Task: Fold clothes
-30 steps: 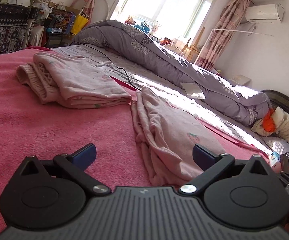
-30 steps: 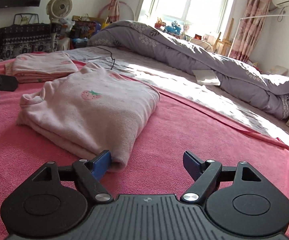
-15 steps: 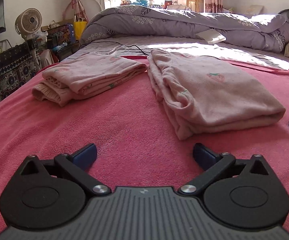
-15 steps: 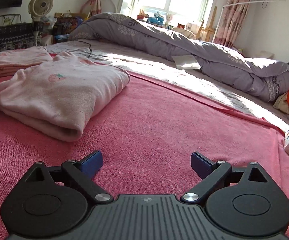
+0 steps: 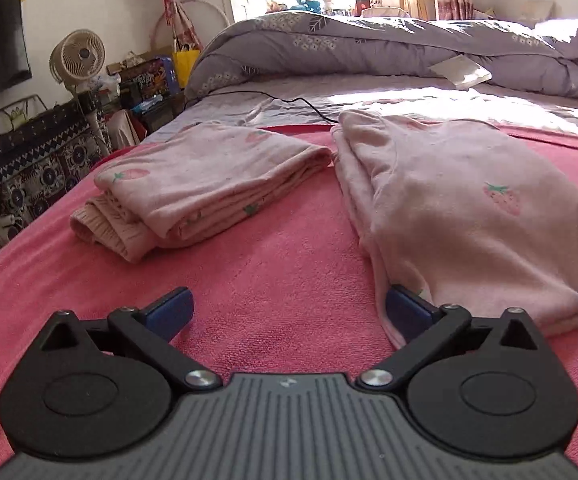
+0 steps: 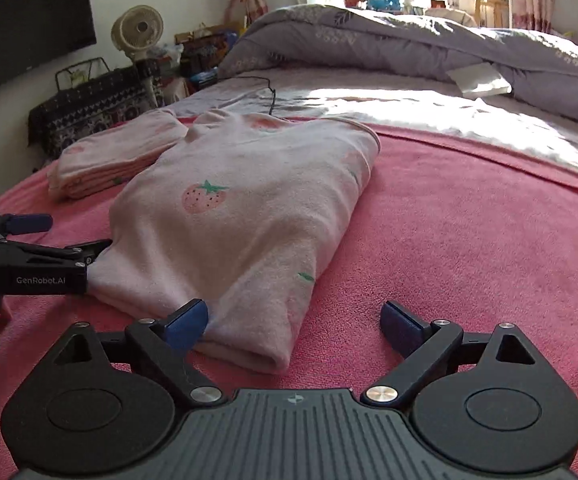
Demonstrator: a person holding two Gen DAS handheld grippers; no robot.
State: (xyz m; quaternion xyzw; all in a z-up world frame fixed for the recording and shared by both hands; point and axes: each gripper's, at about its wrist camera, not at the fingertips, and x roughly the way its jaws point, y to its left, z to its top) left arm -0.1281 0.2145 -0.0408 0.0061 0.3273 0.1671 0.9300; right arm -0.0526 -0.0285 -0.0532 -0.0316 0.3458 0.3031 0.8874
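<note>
A folded pale pink top (image 6: pixel 241 220) with a strawberry print lies on the pink blanket (image 6: pixel 469 240). Its near corner sits between the fingers of my right gripper (image 6: pixel 293 324), which is open, the left pad against the cloth edge. In the left wrist view the same top (image 5: pixel 469 208) is at the right, and folded pink trousers (image 5: pixel 201 184) lie to its left. My left gripper (image 5: pixel 289 312) is open, its right finger at the top's near left corner. From the right wrist view the left gripper (image 6: pixel 65 236) shows side-on beside the top.
A grey-purple duvet (image 5: pixel 409 44) is heaped along the far side of the bed, with a white booklet (image 5: pixel 461 70) and a black cable (image 5: pixel 289 102) in front of it. A fan (image 5: pixel 77 56) and a cloth-covered cabinet (image 5: pixel 37 152) stand left of the bed.
Both grippers have levelled out and closed in on the folded top's near edge. The right one had backed off and now has the top's corner between its wider fingers.
</note>
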